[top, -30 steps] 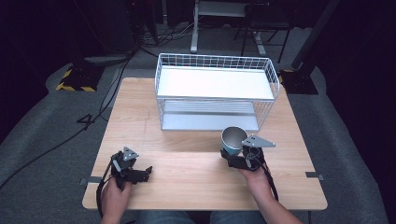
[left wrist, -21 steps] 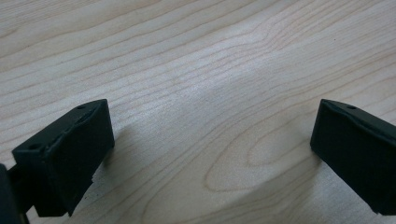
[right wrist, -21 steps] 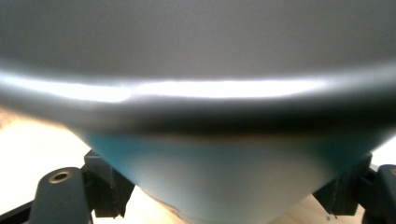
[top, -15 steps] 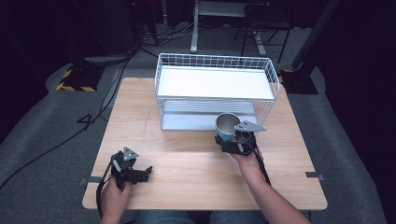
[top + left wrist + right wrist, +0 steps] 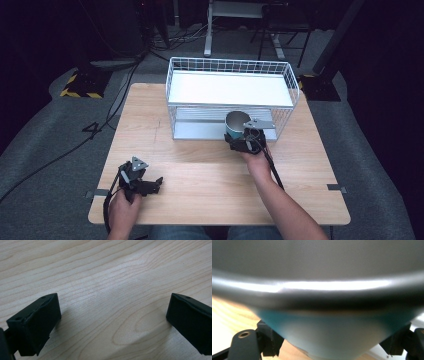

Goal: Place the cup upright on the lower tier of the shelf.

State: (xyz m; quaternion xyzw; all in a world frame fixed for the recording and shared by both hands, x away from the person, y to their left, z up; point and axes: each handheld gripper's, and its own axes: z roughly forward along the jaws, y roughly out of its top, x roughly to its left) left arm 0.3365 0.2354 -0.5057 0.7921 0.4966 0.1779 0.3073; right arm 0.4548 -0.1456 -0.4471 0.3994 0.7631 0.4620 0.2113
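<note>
A teal cup (image 5: 234, 124) with a grey inside stands upright in my right gripper (image 5: 239, 138), which is shut on its lower body. It hangs at the front opening of the white wire rack (image 5: 230, 67), at the lower shelf. In the right gripper view the cup (image 5: 322, 330) sits close up, its rim across the frame and the black jaws pressing on both sides. My left gripper (image 5: 150, 184) rests near the table's front left, held by a hand. The left gripper view has its two black fingers (image 5: 37, 322) wide apart over bare wood, nothing between them.
The wooden table (image 5: 200, 200) carries the two-tier wire rack at its back middle, with a white top shelf and a grey lower shelf (image 5: 200, 129). Dark floor, cables and a yellow-black striped block (image 5: 77, 85) lie beyond the table.
My right gripper has carried the cup away from me and to the left, from the table's right side up to the rack's front. The left gripper has stayed put.
</note>
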